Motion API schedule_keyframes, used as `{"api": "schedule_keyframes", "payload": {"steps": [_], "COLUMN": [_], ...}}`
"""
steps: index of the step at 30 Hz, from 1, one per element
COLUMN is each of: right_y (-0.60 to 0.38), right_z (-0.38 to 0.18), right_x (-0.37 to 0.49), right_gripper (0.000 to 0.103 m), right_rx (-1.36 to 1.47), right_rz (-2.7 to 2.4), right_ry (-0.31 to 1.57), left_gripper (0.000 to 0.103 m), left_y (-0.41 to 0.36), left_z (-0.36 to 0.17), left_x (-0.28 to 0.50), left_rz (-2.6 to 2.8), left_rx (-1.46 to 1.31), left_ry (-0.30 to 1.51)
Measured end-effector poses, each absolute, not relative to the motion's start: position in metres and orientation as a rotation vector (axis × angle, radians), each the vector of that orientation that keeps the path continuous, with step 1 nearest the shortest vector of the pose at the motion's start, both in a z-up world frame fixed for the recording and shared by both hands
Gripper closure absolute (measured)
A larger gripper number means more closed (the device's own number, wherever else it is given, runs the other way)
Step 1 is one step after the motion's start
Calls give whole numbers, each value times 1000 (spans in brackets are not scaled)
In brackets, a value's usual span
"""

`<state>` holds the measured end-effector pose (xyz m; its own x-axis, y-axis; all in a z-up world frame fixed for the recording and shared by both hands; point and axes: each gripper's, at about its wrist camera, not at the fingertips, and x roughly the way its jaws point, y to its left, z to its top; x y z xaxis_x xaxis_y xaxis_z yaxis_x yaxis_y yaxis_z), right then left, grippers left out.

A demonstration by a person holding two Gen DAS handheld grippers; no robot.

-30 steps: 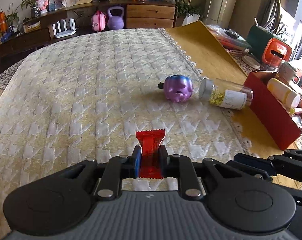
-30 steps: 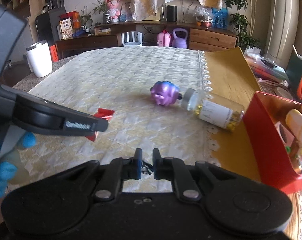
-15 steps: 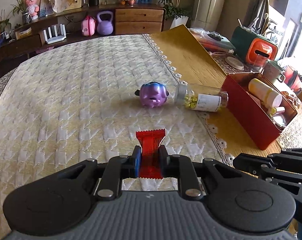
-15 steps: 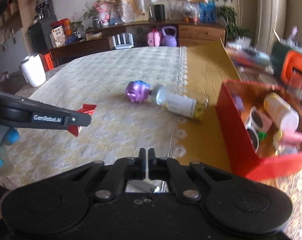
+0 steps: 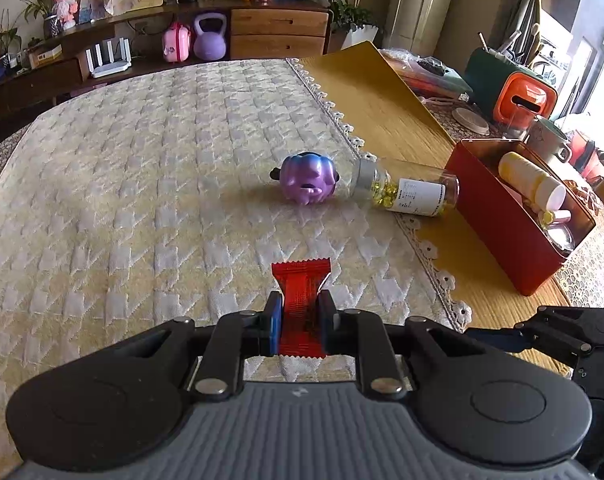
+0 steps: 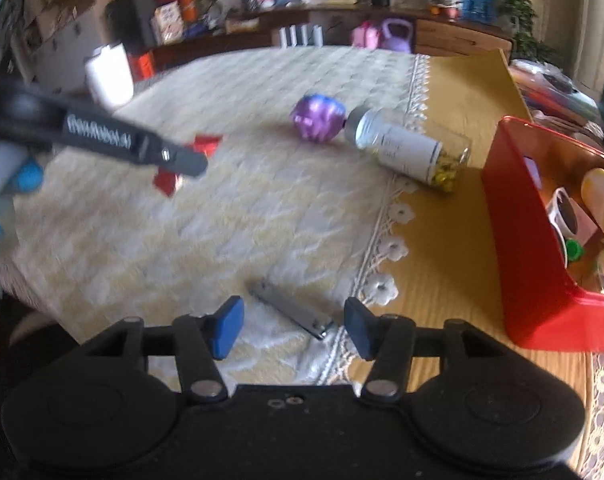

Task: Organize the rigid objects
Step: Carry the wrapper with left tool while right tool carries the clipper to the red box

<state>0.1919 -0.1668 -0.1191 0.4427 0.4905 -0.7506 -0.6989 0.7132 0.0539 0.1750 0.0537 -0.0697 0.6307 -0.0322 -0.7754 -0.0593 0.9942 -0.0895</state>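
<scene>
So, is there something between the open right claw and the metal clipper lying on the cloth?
Nothing visible is in the way. The right claw has just been opening, and the metal clipper lies flat on the cloth in the gap between its fingers, untouched. The purple toy and bottle lie well beyond it.

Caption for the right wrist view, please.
Open right gripper above metal nail clipper on tablecloth, beside red box.

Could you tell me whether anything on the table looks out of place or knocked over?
Yes: the capsule bottle lies on its side across the cloth's lace edge, against the purple toy, outside the red box where other containers sit.
</scene>
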Motion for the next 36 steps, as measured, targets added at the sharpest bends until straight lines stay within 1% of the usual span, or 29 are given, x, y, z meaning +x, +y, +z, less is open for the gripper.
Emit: {"api": "schedule_keyframes", "payload": {"steps": [5, 8, 10, 11, 13, 15, 23, 36], "right_y": [-162, -161, -161, -161, -162, -161, -158, -189], "right_z": [-122, -122, -121, -120, -120, -119, -115, -67], "right_x": [187, 186, 186, 186, 185, 182, 166, 176], "right_gripper": [49, 54, 65, 68, 83, 92, 93, 93], "right_rx": [-365, -387, -386, -390, -386, -393, -350, -230], "right_rz": [772, 796, 805, 804, 805, 797, 695, 563], "right_ry": [788, 775, 777, 774, 777, 774, 714, 624], "left_gripper": [85, 85, 85, 85, 85, 85, 85, 85], "left_y": [53, 53, 52, 52, 51, 49, 43, 16], "left_z": [-73, -74, -74, -74, -74, -75, -72, -46], "left_x": [177, 178, 179, 179, 179, 180, 178, 186], "left_rz": [17, 16, 16, 15, 12, 10, -7, -62], "left_rx": [-106, -105, -106, -106, -105, -102, -86, -50], "left_ry": [898, 899, 900, 900, 900, 901, 898, 863]}}
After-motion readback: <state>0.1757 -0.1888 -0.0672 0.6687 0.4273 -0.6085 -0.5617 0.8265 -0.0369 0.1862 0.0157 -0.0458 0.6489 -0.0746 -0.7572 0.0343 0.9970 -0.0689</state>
